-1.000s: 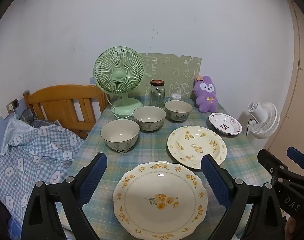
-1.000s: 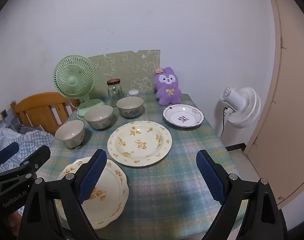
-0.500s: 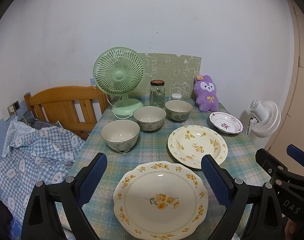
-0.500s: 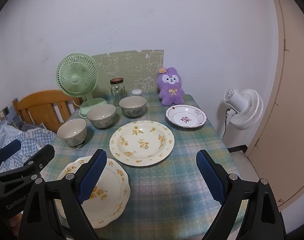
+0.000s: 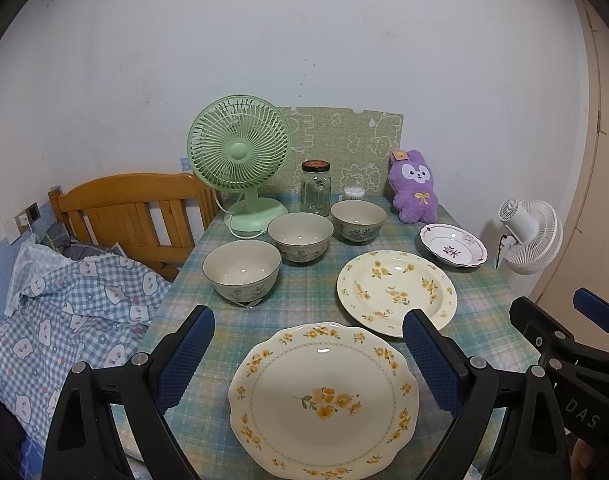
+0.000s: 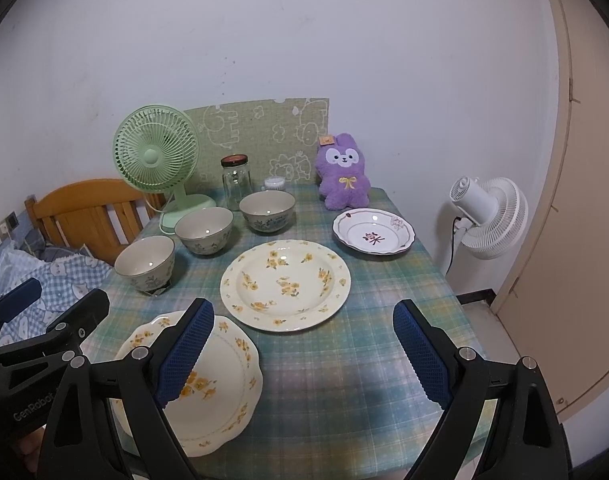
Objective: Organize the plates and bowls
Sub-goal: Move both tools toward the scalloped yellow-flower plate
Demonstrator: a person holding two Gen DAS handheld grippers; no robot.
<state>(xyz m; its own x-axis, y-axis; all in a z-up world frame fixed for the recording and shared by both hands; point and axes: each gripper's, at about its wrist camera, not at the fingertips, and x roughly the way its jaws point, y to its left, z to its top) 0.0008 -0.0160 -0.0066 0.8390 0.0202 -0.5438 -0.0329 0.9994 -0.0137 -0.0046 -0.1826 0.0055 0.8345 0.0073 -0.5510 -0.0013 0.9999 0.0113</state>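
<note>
Three grey bowls (image 5: 242, 270) (image 5: 300, 236) (image 5: 358, 221) stand in a diagonal row on the checked table (image 5: 316, 296). A scalloped yellow-flower plate (image 5: 323, 396) lies at the near edge, a round yellow-flower plate (image 5: 396, 292) behind it, and a small white plate with a red mark (image 5: 453, 245) at the far right. My left gripper (image 5: 308, 344) hovers open above the scalloped plate (image 6: 208, 388). My right gripper (image 6: 302, 336) is open over the bare cloth in front of the round plate (image 6: 285, 283). Neither holds anything.
A green desk fan (image 5: 240, 160), a glass jar (image 5: 315, 188), a small white container (image 5: 353, 192) and a purple plush toy (image 5: 414, 186) line the back edge. A wooden chair (image 5: 132, 212) and checked bedding (image 5: 64, 312) sit left; a white floor fan (image 6: 486, 216) stands right.
Both grippers have drawn back and risen slightly, so the table looks a little farther away. The dishes have not moved and both stay open.
</note>
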